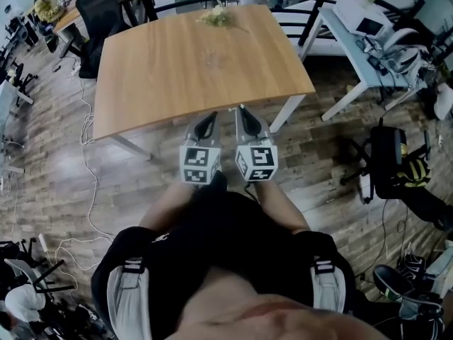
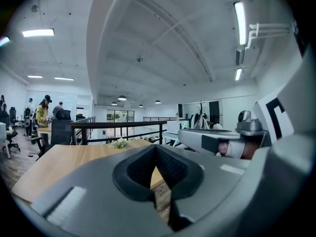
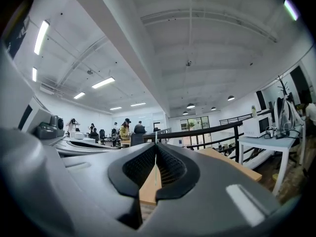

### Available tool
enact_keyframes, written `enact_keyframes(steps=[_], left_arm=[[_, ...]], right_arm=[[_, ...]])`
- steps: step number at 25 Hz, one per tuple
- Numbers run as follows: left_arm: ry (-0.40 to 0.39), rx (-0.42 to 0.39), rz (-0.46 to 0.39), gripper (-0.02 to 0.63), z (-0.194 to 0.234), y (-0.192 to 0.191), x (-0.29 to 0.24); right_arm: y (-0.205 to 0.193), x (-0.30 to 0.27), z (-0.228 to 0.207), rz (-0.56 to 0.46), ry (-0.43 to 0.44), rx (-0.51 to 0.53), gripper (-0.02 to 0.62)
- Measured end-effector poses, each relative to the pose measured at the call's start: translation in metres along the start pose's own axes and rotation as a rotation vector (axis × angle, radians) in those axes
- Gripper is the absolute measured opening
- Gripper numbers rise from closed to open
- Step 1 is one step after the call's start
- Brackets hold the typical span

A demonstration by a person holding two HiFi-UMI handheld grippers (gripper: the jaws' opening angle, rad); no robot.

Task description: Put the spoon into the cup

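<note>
Dark clothing on the person (image 1: 226, 239) fills the near edge of the head view. Neither spoon nor cup can be made out in any view. The counter (image 1: 156, 83) shows only a pale leafy cluster (image 1: 216, 16) at its far edge and a faint smudge (image 1: 216, 61) nearer the middle. Just short of the counter's near edge, the left gripper (image 1: 207, 124) and right gripper (image 1: 246, 119) hang side by side, fingers pressed together on nothing. This looks like the approach. The next move calls for finding the spoon and spreading one pair of fingers.

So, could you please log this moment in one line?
left gripper: shut, empty | right gripper: shut, empty | both side by side at near table edge | spoon, cup: not discernible
</note>
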State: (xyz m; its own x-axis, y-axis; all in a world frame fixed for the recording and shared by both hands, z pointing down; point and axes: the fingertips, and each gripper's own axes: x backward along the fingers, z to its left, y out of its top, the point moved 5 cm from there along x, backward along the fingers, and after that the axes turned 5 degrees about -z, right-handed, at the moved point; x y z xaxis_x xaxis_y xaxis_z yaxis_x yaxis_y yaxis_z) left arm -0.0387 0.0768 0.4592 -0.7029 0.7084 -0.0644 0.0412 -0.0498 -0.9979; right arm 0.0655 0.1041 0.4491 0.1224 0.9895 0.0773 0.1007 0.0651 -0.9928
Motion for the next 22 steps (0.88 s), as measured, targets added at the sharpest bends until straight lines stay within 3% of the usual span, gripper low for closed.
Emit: enact_keyframes(steps=[22], left_arm=[[-0.017,0.035,0.012,0.012,0.103,0.010,-0.140]], right_arm=[[-0.004,-0.166,-0.039,0.028,0.030,0.021,0.006]])
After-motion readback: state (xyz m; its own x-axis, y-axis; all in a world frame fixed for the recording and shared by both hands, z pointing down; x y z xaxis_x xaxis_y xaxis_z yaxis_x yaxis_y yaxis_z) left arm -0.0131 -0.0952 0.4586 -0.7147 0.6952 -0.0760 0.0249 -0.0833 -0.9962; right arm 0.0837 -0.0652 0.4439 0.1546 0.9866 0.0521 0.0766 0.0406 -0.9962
